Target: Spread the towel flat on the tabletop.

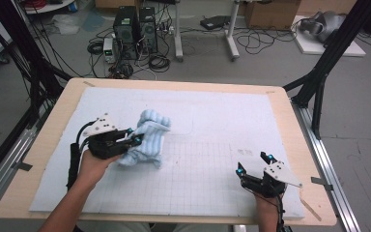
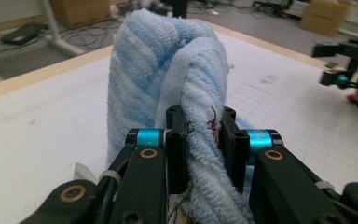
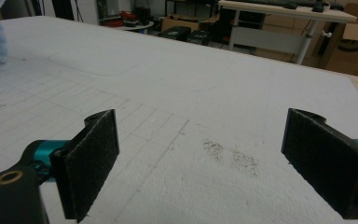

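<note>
At about 5 o'clock on the bench, nearest the person, the right tool rests with its jaws spread wide over the white mat. Farther off, at about 9 o'clock, the left tool pinches a bunched light-blue towel, which stands humped on the mat.

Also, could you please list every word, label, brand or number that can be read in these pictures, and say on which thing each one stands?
No text can be read in these pictures.
The light blue towel held in the left gripper: no label showing.
The white gridded mat: faint dark marks near the open right gripper, too blurred to read.
The cardboard boxes and computer towers on the floor: any print too small to read.
</note>
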{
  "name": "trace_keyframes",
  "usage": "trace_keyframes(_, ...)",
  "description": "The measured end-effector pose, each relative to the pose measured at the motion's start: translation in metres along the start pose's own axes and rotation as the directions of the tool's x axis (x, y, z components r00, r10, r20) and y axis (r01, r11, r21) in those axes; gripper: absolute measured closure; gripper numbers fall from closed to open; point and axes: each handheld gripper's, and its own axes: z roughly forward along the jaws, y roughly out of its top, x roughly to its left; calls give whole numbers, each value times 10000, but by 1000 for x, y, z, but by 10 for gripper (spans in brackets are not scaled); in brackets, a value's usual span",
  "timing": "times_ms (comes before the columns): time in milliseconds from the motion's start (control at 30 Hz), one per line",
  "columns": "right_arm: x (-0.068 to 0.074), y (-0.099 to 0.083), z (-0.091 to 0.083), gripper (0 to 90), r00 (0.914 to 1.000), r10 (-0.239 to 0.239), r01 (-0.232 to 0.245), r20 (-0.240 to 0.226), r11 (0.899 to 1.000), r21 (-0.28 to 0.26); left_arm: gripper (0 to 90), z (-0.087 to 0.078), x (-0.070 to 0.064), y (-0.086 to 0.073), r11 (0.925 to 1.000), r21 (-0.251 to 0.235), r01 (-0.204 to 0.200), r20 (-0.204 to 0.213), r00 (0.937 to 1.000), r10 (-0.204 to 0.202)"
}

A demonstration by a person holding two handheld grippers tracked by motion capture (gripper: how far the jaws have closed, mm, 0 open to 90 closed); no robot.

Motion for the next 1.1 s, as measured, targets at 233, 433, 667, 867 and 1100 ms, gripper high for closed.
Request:
trace_keyframes(233,0,0,0,102,10000,27,-27,-5,10000,-23,741,48,-38,11,9883,562,-1420,1395,9812,1330)
trace_keyframes(433,-1,0,0,102,10000,-1,1,-23,10000,9,732,79,-51,5,9835,949,-1542,1552,9781,1384)
trace_keyframes(667,-1,0,0,102,10000,61,-61,-31,10000,30,493,104,-54,-4,9896,1182,-821,1207,9904,677)
trace_keyframes(867,0,0,1,102,10000,55,-54,-69,9999,92,235,82,-50,2,9998,-190,-60,491,9988,70)
trace_keyframes(1100,-1,1,2,102,9997,93,-88,-245,9998,202,235,38,-27,-10,9984,-556,81,-233,9997,-94)
